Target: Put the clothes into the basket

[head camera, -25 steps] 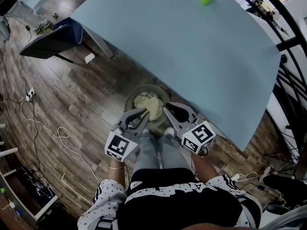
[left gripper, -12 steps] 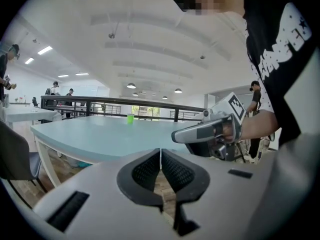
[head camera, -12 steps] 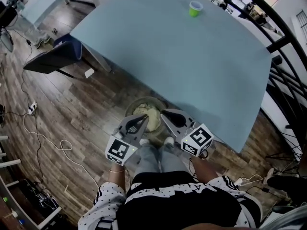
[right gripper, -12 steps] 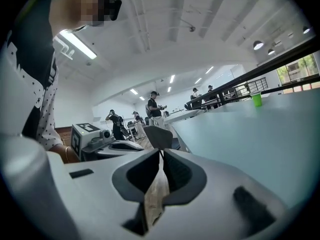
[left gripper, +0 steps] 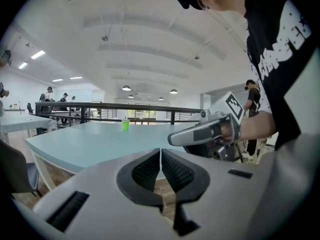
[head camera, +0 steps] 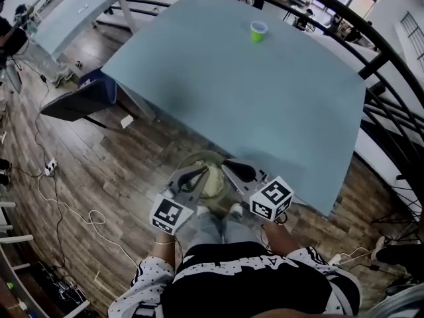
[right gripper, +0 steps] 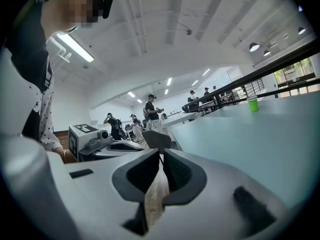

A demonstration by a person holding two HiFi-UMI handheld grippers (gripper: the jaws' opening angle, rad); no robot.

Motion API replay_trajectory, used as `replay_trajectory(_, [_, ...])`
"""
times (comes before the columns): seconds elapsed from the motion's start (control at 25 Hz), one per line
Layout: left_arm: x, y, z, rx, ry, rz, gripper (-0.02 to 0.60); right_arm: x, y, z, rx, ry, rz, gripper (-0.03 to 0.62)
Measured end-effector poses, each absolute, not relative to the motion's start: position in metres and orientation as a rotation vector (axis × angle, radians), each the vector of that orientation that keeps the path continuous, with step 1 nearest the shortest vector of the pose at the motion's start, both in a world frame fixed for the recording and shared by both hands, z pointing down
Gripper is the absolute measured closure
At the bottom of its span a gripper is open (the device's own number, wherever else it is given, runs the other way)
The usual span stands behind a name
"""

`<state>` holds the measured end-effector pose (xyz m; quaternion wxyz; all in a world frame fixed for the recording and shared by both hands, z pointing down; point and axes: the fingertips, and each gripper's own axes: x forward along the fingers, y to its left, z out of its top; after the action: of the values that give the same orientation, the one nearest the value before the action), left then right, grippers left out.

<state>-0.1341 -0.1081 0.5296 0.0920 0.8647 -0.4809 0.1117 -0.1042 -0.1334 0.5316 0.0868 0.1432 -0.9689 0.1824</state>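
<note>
A round basket (head camera: 199, 155) stands on the wooden floor at the table's near edge, with cream clothes (head camera: 214, 181) heaped inside it. My left gripper (head camera: 202, 172) hangs above the basket's left side and my right gripper (head camera: 225, 166) above its right side. Both point toward the table. In the left gripper view my left gripper (left gripper: 160, 151) is shut with nothing between the pads, and the right gripper (left gripper: 210, 133) shows beside it. In the right gripper view my right gripper (right gripper: 161, 154) is shut and empty too. The basket is out of sight in both gripper views.
A large pale blue table (head camera: 265, 91) fills the space ahead, with a green cup (head camera: 258, 32) at its far side. A dark chair (head camera: 76, 101) stands at left. Cables (head camera: 66, 204) lie on the floor. A black railing (head camera: 391, 111) runs behind the table.
Both grippers have risen away from the basket, empty. The clothes stay in the basket. The head view has tilted up, showing more of the table.
</note>
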Motion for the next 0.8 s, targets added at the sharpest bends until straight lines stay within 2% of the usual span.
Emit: replay_trajectory(0.8, [-0.119, -0.102, 0.485, 2.658, -1.418, 0.345, 0.560, -0.100, -0.124, 0.485, 0.471, -2.936, 0.482, 0.553])
